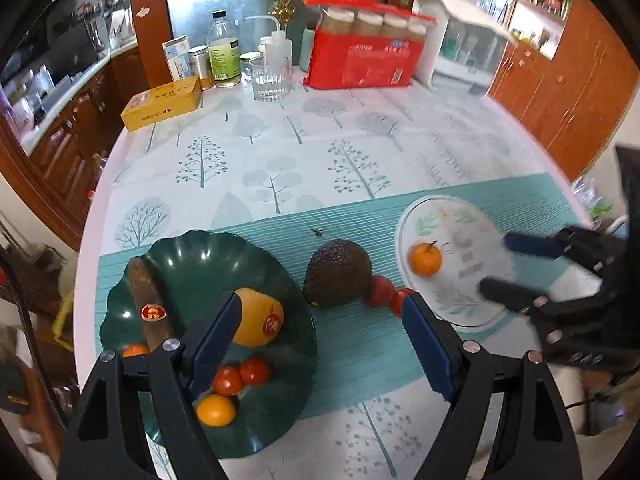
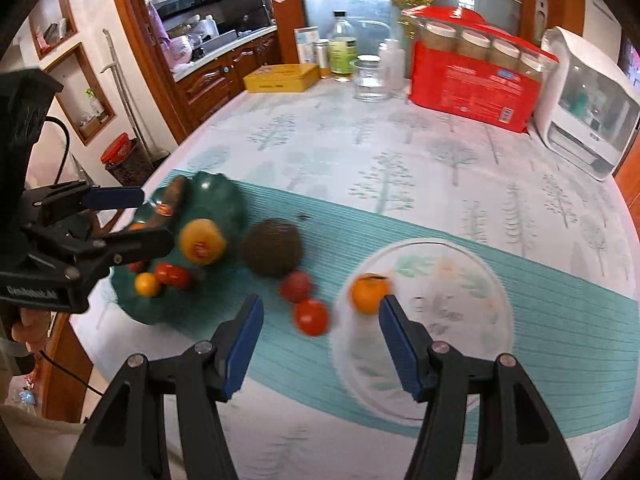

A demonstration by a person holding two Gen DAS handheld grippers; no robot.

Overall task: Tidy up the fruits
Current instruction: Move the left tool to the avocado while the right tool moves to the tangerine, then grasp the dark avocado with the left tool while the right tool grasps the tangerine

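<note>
A dark green plate [image 1: 192, 264] holds a brown banana [image 1: 146, 300], a yellow fruit with a sticker [image 1: 260, 316], small tomatoes [image 1: 228, 380] and a small orange fruit [image 1: 216, 410]. On the teal mat lie a dark avocado [image 1: 338, 274] and two red tomatoes [image 2: 311, 316]. A mandarin [image 2: 369, 287] sits on the white patterned plate [image 2: 460, 320]. My left gripper [image 1: 322, 304] hangs open above the green plate's right edge and the avocado, holding nothing. Empty and open, my right gripper [image 2: 320, 308] hovers above the tomatoes, beside the mandarin.
At the table's far side stand a yellow box [image 1: 162, 104], bottles [image 1: 224, 52], a drinking glass [image 1: 271, 78], a red pack of jars [image 1: 364, 52] and a white appliance [image 1: 460, 44]. The rounded table edge runs close behind the green plate on the left.
</note>
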